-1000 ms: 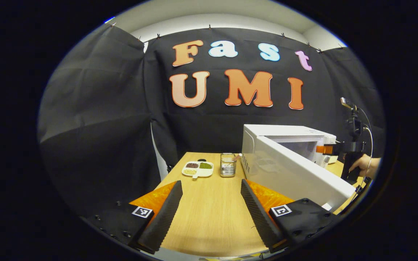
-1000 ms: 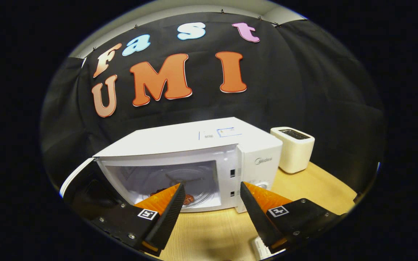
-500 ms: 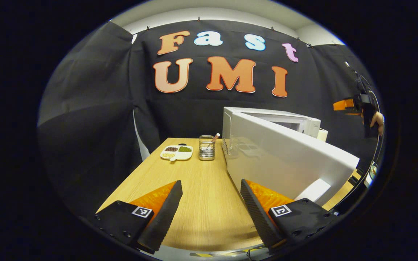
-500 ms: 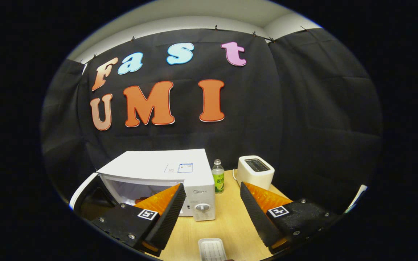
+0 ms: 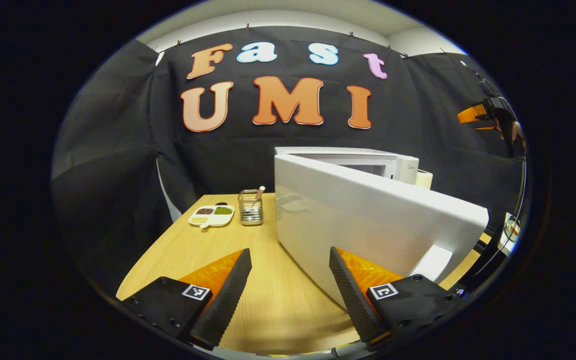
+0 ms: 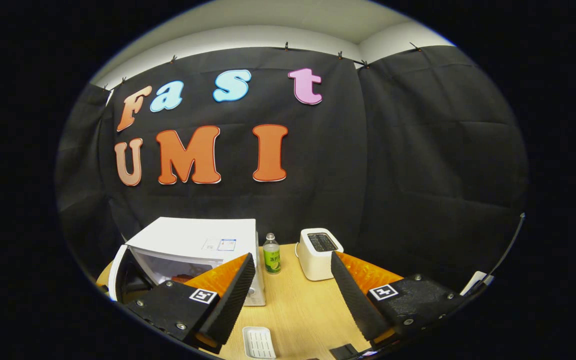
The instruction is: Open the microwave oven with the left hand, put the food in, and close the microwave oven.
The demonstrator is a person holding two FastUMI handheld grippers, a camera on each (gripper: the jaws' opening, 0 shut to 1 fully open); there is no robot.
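The white microwave oven (image 5: 353,155) stands on the wooden table with its door (image 5: 368,220) swung out towards me. My left gripper (image 5: 288,287) is open and empty, low over the table, its right finger close beside the door's outer face. In the right gripper view the microwave oven (image 6: 193,242) sits lower left with its door (image 6: 118,270) open and a bit of reddish food (image 6: 184,277) visible inside. My right gripper (image 6: 290,290) is open and empty, high above the table. The right gripper (image 5: 483,115) and a hand (image 5: 513,131) also appear far right in the left gripper view.
A divided dish of grains (image 5: 211,216) and a clear cup with a stick (image 5: 251,207) stand at the table's far left. A white toaster (image 6: 320,252), a green-labelled bottle (image 6: 271,253) and a small white ribbed tray (image 6: 259,342) sit right of the microwave.
My left gripper has moved in beside the door, which now looms larger. My right gripper has pulled back and up from the microwave's opening, so the oven looks smaller and lower.
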